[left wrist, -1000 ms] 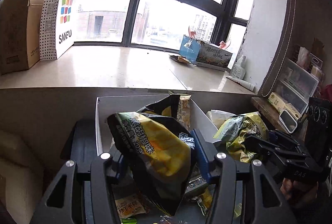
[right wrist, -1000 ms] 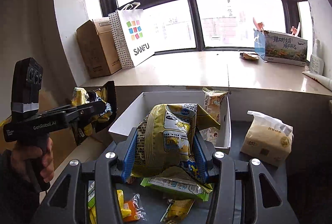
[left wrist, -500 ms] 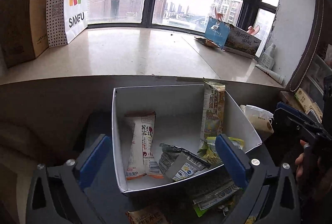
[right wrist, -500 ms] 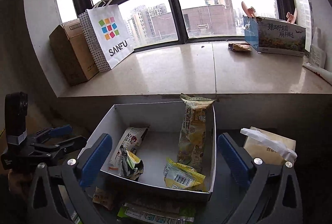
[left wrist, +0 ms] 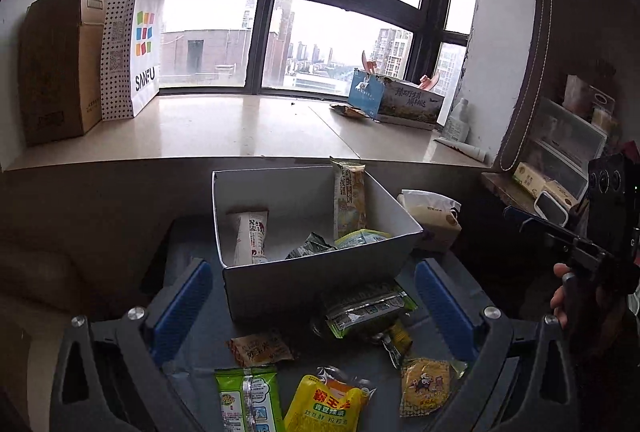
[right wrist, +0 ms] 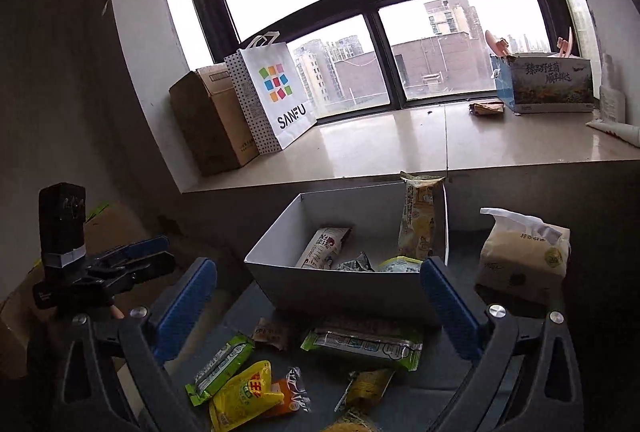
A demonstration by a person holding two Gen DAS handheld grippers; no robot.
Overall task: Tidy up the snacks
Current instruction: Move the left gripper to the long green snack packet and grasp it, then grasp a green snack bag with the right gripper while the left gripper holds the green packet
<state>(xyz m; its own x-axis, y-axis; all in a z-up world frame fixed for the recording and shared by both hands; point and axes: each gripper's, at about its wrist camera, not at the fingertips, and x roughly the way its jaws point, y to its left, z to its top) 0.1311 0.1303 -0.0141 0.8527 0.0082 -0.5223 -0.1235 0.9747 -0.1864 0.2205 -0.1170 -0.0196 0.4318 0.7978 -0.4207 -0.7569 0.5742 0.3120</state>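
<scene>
Both bags you held a second ago now lie in the white box (left wrist: 320, 272), so your left gripper (left wrist: 312, 296) and right gripper (right wrist: 316, 300) hang wide open and empty above the loose snack packets (left wrist: 324, 404) on the table, next to collect.

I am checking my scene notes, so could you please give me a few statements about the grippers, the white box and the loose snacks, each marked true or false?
1. The left gripper is open and holds nothing. True.
2. The right gripper is shut on a yellow packet. False: it is open and empty.
3. A tall snack packet stands upright inside the white box. True.
4. The yellow packet lies inside the white box. False: it lies on the dark surface in front of the box.
5. The SANFU bag stands on the window ledge beside a cardboard box. True.
</scene>
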